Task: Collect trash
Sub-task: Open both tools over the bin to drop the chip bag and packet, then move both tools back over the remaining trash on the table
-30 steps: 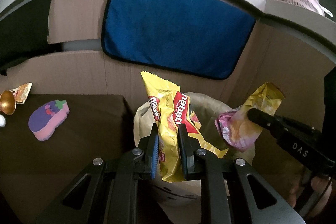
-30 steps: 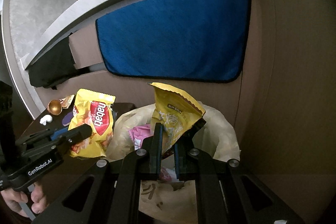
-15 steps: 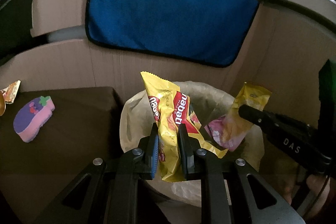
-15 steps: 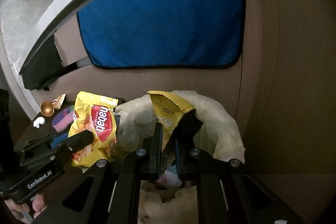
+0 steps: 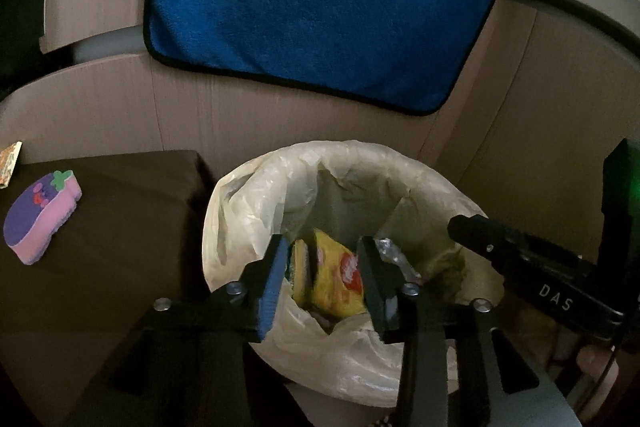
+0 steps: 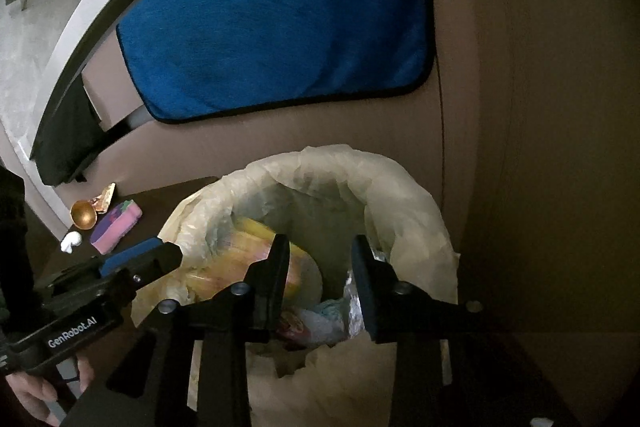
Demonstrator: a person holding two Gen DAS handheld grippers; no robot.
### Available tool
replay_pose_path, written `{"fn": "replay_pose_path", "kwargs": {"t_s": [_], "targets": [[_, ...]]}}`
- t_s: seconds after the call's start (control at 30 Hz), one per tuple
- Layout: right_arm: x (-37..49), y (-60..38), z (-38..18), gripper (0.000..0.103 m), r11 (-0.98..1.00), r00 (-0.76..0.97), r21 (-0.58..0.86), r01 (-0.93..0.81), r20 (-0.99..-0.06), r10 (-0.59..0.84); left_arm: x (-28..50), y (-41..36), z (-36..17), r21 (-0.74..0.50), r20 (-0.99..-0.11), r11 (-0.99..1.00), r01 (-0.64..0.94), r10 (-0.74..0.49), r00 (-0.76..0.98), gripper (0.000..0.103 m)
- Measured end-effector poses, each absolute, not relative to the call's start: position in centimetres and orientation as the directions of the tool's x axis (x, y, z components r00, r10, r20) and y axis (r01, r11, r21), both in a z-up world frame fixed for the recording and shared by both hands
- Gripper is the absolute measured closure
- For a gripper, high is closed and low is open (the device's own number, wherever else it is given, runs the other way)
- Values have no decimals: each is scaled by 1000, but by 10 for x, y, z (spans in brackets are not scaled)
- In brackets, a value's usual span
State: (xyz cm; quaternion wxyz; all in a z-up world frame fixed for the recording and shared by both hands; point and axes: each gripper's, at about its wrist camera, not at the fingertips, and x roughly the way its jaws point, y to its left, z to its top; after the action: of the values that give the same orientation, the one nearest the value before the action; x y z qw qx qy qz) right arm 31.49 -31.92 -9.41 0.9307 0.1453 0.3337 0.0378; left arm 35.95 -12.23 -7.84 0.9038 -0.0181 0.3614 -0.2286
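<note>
A bin lined with a pale plastic bag [image 5: 248, 203] stands against the cardboard wall; its rim also shows in the right wrist view [image 6: 404, 195]. My left gripper [image 5: 322, 259] is open over the bin's near left side, and the yellow snack wrapper [image 5: 336, 275] lies loose inside the bag between its fingers. My right gripper [image 6: 318, 259] is open over the bin, above wrappers [image 6: 312, 319] and silver foil [image 6: 354, 299] lying in the bag. Each gripper shows in the other's view: the right gripper [image 5: 464, 227] and the left gripper [image 6: 168, 255].
A dark brown table [image 5: 120, 227] left of the bin holds a purple-pink sponge [image 5: 40, 215], a gold spoon [image 6: 83, 214], a gold foil wrapper [image 6: 105, 195] and a small white piece [image 6: 71, 242]. A blue towel [image 5: 320, 7] hangs on the cardboard wall [image 6: 520, 107] behind.
Both grippers have moved lower over the bin and opened. The yellow wrapper from the left and the yellow-pink wrapper from the right have dropped into the bag.
</note>
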Motion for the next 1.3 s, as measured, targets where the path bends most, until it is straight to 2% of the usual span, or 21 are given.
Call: {"fn": "replay_pose_path", "kwargs": {"t_s": [0.1,0.63,0.93,1.13,1.3], "targets": [[314,-321,-96,62,950,775,310,38,-609,168,358,-121,-77,-202,-649,892,404,-431,627,63],[301,-307,-70,60,952,792,303,30,-588,162,337,-35,-57,-194,-627,942,275,-335,703,63],[308,-251,-41,58,948,802,313,-55,-552,228,318,95,-27,-122,-583,987,108,-159,796,63],[325,-175,-22,57,939,792,299,-173,-524,313,316,206,-11,-141,-544,987,-79,-11,839,63],[346,-120,-20,57,934,779,286,-214,-528,340,337,253,-19,-158,-534,972,-173,64,843,63]]}}
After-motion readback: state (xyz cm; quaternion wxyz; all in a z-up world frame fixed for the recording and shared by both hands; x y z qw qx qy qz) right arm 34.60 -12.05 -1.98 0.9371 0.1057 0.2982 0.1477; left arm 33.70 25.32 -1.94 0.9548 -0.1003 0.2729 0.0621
